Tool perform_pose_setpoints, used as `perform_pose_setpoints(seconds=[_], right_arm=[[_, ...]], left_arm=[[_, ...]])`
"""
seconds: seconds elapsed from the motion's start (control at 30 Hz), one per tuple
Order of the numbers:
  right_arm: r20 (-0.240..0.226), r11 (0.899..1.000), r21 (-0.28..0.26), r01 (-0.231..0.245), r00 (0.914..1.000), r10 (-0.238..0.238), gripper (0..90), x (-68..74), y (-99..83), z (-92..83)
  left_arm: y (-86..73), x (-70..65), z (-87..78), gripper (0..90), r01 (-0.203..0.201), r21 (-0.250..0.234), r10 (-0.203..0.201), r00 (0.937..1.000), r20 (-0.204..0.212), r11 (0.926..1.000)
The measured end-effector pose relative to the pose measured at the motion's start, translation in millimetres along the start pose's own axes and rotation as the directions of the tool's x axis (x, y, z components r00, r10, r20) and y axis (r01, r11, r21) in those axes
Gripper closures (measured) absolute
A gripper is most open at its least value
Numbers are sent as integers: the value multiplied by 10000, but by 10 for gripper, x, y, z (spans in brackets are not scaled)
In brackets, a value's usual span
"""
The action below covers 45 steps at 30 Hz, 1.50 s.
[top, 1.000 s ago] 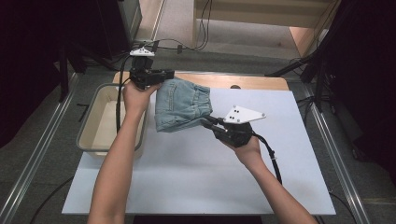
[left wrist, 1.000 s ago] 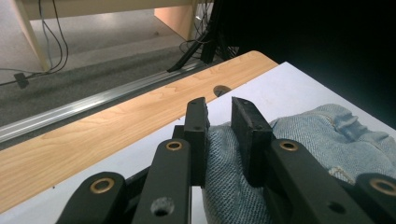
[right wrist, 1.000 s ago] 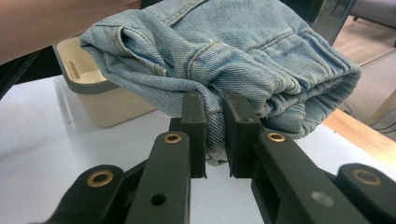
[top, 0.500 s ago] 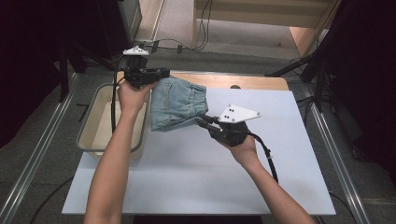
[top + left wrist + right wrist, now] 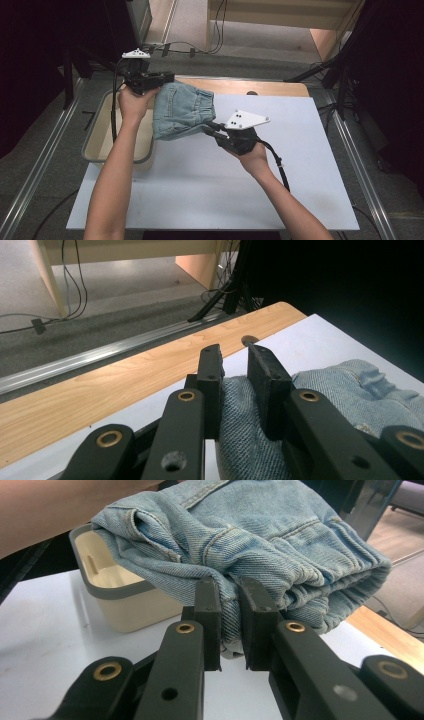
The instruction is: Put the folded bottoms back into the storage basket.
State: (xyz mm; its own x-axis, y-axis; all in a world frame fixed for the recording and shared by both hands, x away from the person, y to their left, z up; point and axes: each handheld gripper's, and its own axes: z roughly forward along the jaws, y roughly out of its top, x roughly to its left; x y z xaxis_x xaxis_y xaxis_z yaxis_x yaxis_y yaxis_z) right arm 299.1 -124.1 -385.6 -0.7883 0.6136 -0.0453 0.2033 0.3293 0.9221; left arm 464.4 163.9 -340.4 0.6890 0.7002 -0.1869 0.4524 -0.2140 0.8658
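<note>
A folded pair of light blue denim shorts [image 5: 183, 109] hangs between the two grippers, lifted off the white table [image 5: 310, 165]. My left gripper [image 5: 167, 78] is shut on its far left corner, above the tub's far end. In the left gripper view the denim [image 5: 240, 440] is pinched between the black jaws [image 5: 234, 365]. My right gripper [image 5: 209, 129] is shut on the near right edge of the shorts. The right gripper view shows a denim fold [image 5: 260, 540] clamped between its jaws [image 5: 229, 596].
A cream tub with a grey rim [image 5: 96, 142] sits at the table's left edge, partly under the shorts; it appears again in the right gripper view [image 5: 100, 585]. A wooden strip [image 5: 260, 87] runs along the table's far edge. Metal rails [image 5: 355, 150] flank the table.
Both hands have carried the shorts slightly left and up, nearer the tub. Both grips have held.
</note>
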Motion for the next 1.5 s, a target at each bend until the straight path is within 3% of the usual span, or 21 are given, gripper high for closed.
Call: perform_pose_setpoints(seconds=[1.5], right_arm=[[-228, 9999, 83, 147, 9996, -145, 780, 122, 163, 303]], left_arm=[[-112, 279, -226, 777, 314, 8, -313, 9985, -455, 9995]])
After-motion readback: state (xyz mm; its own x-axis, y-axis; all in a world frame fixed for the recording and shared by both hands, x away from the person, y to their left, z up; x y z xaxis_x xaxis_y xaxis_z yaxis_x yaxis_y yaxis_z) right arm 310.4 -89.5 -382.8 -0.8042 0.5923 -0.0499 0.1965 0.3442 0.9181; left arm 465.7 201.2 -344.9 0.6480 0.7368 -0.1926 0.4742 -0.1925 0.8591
